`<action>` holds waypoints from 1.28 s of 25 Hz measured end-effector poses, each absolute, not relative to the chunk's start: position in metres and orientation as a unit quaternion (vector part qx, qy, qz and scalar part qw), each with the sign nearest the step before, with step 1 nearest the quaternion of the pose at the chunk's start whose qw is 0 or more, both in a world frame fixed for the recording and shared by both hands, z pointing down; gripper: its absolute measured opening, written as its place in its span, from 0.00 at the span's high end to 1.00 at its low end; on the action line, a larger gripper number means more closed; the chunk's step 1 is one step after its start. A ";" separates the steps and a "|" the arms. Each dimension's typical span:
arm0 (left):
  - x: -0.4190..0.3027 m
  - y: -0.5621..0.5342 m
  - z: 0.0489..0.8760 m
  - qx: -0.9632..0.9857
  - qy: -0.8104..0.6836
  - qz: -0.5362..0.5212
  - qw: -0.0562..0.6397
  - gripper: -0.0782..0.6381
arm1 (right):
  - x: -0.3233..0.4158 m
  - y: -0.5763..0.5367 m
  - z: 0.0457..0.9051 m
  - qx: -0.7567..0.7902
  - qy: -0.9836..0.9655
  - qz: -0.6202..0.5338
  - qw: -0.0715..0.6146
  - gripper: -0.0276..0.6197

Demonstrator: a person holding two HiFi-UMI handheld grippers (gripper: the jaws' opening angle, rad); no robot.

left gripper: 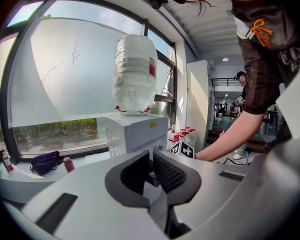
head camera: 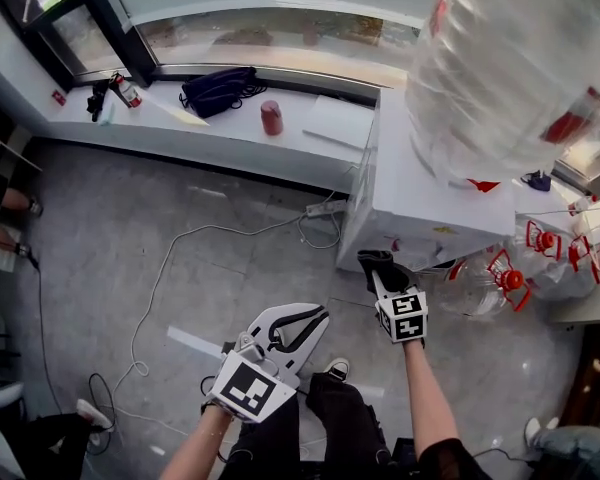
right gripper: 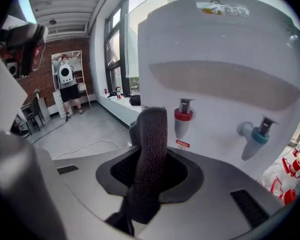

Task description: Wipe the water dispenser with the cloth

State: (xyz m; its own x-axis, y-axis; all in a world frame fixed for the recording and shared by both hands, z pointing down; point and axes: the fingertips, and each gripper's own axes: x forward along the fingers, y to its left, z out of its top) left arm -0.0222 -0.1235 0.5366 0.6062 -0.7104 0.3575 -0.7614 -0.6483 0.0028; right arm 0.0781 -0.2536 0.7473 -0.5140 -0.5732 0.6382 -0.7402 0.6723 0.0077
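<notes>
**Entry: cloth at dispenser front, wipe not yet started**

The right gripper (head camera: 386,278) is clamped on the dark cloth (right gripper: 151,149). The cloth stands up between the jaws as a thick folded roll, with a tail hanging out below. I judge it is held this way so that a padded edge, not bare jaw, meets the plastic.

The water dispenser (right gripper: 225,79) fills the right gripper view, front face on. The cloth's top sits just left of the red tap (right gripper: 183,121); the blue tap (right gripper: 254,136) is further right. I cannot tell whether the cloth touches the casing yet. In the head view it lies just below the front edge of the cabinet.

The left gripper (left gripper: 151,170) has its jaws drawn together with nothing between them. It sits low and well back from the dispenser, probably parked to keep clear of the wiping arm.

The large bottle (head camera: 510,68) is seated on top, so I would keep my strokes light against the casing.

Judgement: approach complete, first pass across the front panel is next. Main risk is catching a tap lever with the cloth.
</notes>
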 end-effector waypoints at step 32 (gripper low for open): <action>0.023 -0.121 0.566 0.919 -0.340 0.175 0.093 0.86 | 0.300 -0.301 0.800 0.563 -0.723 0.222 0.332 0.78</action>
State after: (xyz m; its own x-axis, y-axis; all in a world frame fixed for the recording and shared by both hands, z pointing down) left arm 0.0231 -0.1214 0.5657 0.7070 -0.5933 0.3848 -0.6582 -0.7511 0.0514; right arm 0.2999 -0.3009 0.7997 -0.1448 -0.6676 0.7303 -0.9621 0.2674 0.0537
